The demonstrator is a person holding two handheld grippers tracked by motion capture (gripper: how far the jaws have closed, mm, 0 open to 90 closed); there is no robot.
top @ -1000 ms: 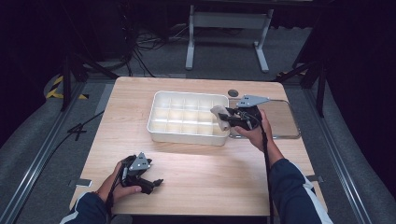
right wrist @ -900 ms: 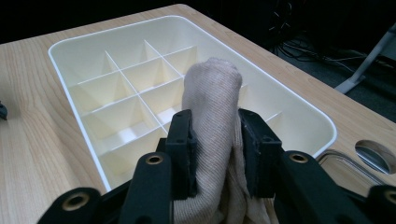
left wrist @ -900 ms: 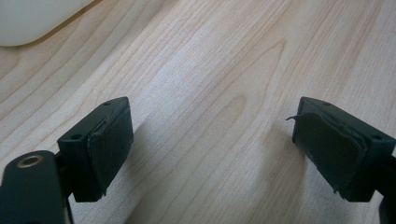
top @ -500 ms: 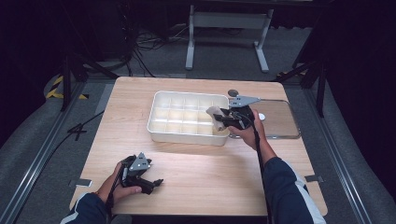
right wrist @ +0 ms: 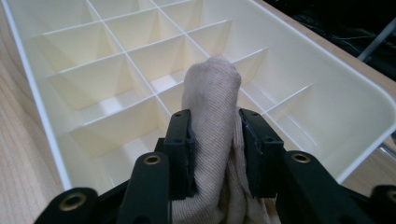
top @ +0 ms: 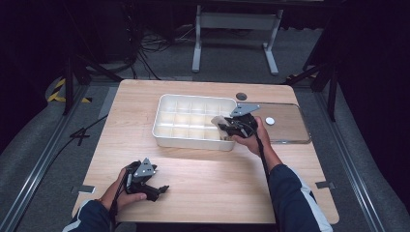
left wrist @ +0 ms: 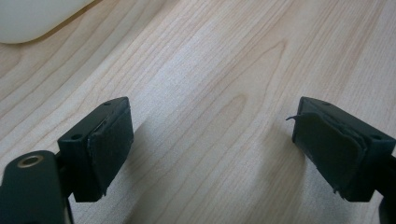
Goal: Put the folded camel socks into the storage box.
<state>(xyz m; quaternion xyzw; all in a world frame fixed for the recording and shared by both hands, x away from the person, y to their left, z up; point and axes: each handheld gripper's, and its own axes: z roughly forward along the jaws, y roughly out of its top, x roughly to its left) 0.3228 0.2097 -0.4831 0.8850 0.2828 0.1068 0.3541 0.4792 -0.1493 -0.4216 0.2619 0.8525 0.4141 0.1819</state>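
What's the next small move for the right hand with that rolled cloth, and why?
Probably lower it a little further, then let go. The right tongs clamp the beige rolled cloth above a near cell of the white divided tray, and its tip is not yet seated between the dividers.

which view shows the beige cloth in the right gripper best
The right gripper view: the rolled beige cloth stands close up between the right gripper pads, over the white divided tray. In the high view the cloth is a small pale patch at the tray's right end. The left gripper view looks at bare tabletop.
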